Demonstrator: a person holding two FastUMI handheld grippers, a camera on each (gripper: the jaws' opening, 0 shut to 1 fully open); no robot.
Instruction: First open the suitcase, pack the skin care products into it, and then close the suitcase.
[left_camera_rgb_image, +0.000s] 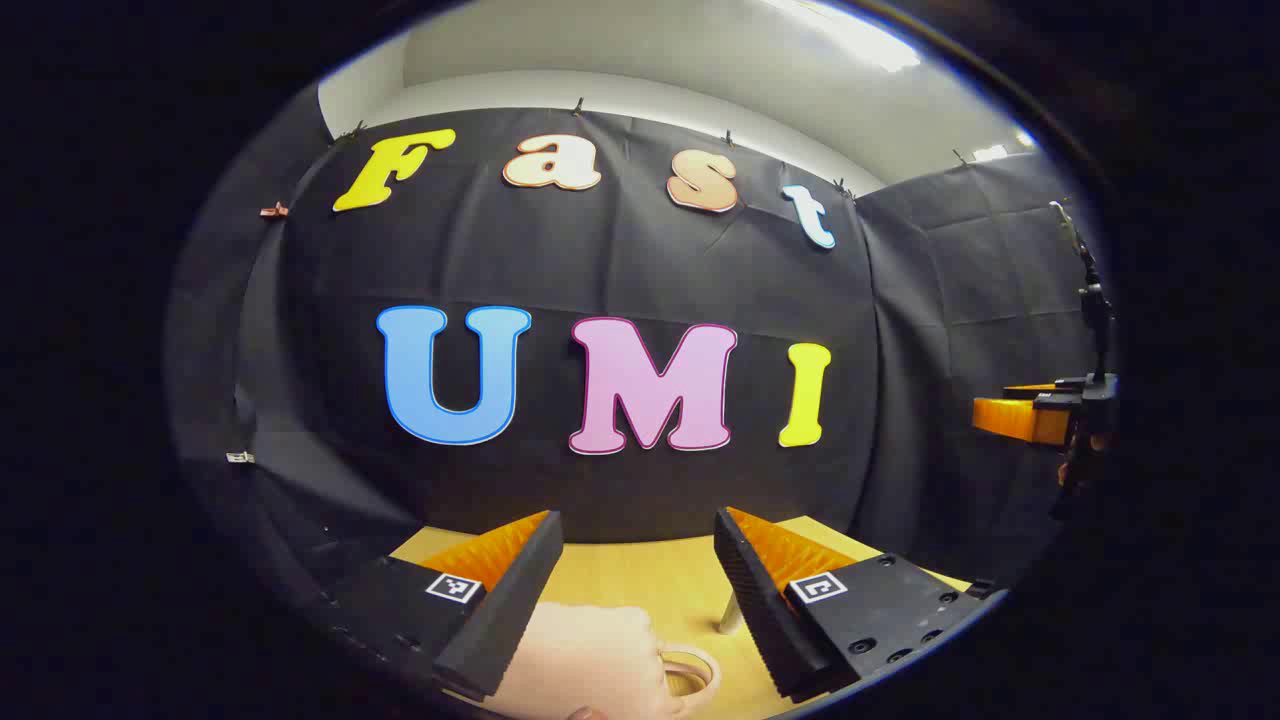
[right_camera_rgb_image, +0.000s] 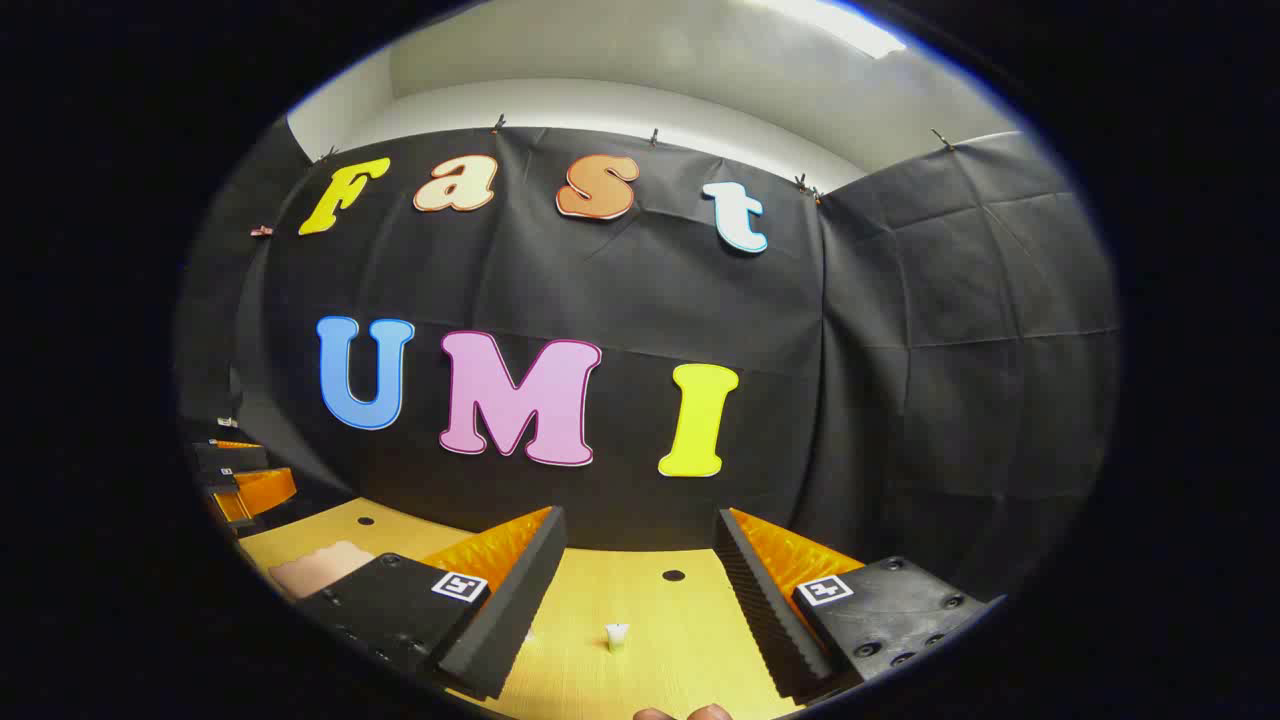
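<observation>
My left gripper (left_camera_rgb_image: 638, 522) is open and raised above the near edge of a wooden table (left_camera_rgb_image: 640, 575). Just below its fingers lies a pale pink suitcase (left_camera_rgb_image: 590, 655) with a looped handle (left_camera_rgb_image: 692, 672); its lid looks closed. A small slim skin care container (left_camera_rgb_image: 730, 612) stands on the table beside the handle. My right gripper (right_camera_rgb_image: 640, 518) is open too, with nothing between its fingers. Under it a small white skin care item (right_camera_rgb_image: 617, 636) stands on the table. The pink suitcase (right_camera_rgb_image: 320, 568) appears at lower left in the right gripper view.
The black cloth wall closes the table's far side and right side. Off to the right in the left gripper view is the right gripper (left_camera_rgb_image: 1025, 416); the left gripper (right_camera_rgb_image: 250, 487) sits at the far left in the right gripper view. The tabletop has a round hole (right_camera_rgb_image: 673, 575).
</observation>
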